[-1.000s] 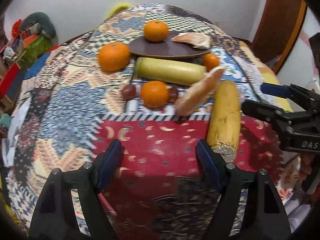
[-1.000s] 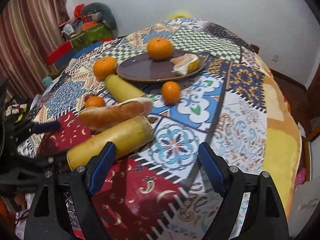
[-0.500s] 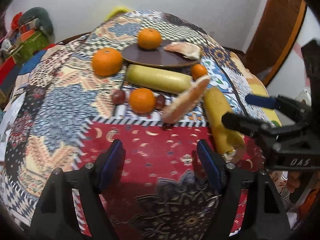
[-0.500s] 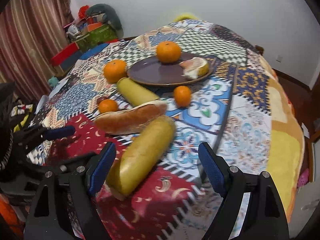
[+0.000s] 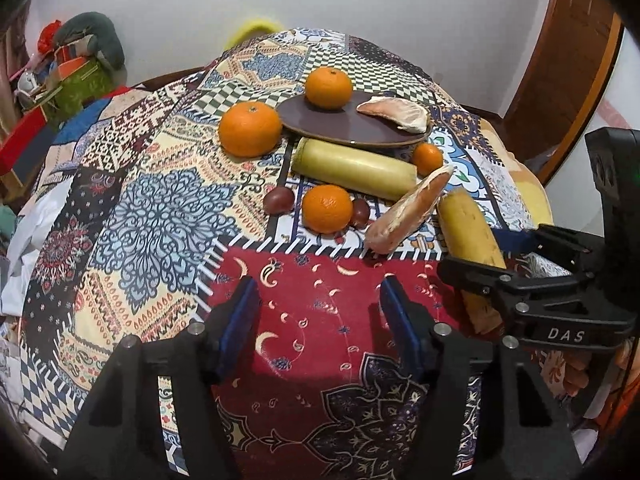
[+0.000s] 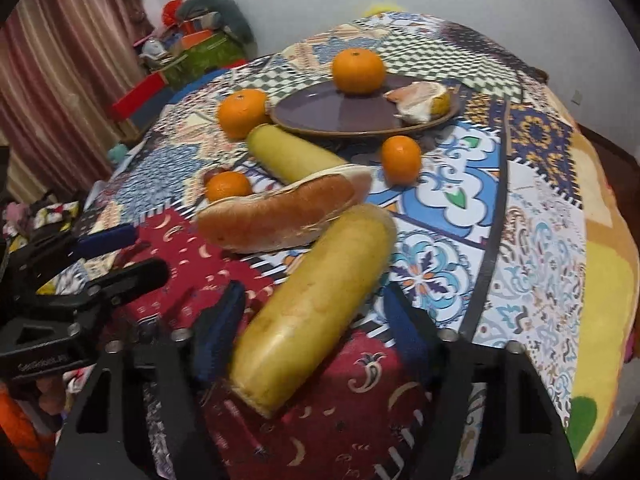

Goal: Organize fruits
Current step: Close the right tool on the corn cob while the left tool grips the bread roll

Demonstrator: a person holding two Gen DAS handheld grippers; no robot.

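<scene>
The long yellow fruit (image 6: 312,304) lies on the patterned cloth of the worktop (image 6: 532,216) between the jaws of the right hand-held gripper (image 6: 316,332), which have just been closing and look not yet clamped. Smooth and round, held near one end, it could roll, sag or nudge the pomelo wedge (image 6: 280,216) touching it. The left hand-held gripper (image 5: 320,312) is apart, holding nothing

A patchwork cloth (image 5: 160,208) covers the worktop: blue medallions, cream paisley, green-white checks, and a red panel with pale crescents. The plate (image 5: 340,126) is dark brown-purple. The tangerines (image 5: 249,129) are bright orange, the long fruit (image 6: 316,300) dull yellow, and the gripper pads (image 5: 240,320) blue.
</scene>
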